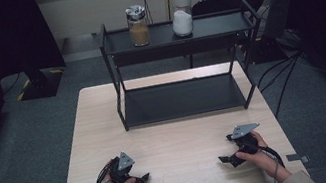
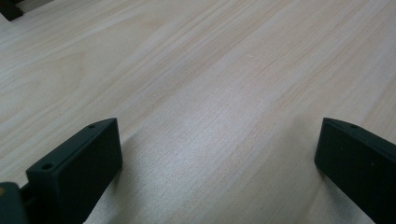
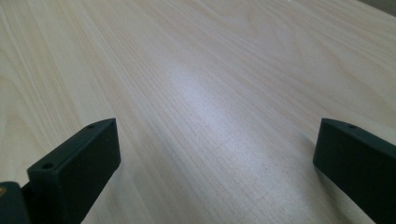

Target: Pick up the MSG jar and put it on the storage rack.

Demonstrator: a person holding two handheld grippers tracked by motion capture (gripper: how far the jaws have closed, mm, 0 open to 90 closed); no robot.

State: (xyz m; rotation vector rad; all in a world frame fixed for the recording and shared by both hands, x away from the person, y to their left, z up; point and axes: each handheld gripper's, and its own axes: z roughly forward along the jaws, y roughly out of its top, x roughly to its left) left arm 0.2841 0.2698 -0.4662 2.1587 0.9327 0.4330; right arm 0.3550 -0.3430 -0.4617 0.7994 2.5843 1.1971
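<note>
Nearest the person, the left gripper [image 1: 138,181] and the right gripper [image 1: 228,159] rest low on the bare tabletop [image 1: 183,133], each held in a hand, tips turned toward each other. Both sets of jaws stand wide apart with nothing between them; the gripper views show bare wood grain there. Farther off stands a black two-tier rack [image 1: 182,99] with its lower shelf bare. On its top shelf sit a glass jar of brown granules [image 1: 138,26] and, near it to the right, a white-capped jar of white powder [image 1: 182,12]. Judging by this, the work has not begun: both jars stand untouched, well apart from the grippers, and every reach and grasp is still to come.
</note>
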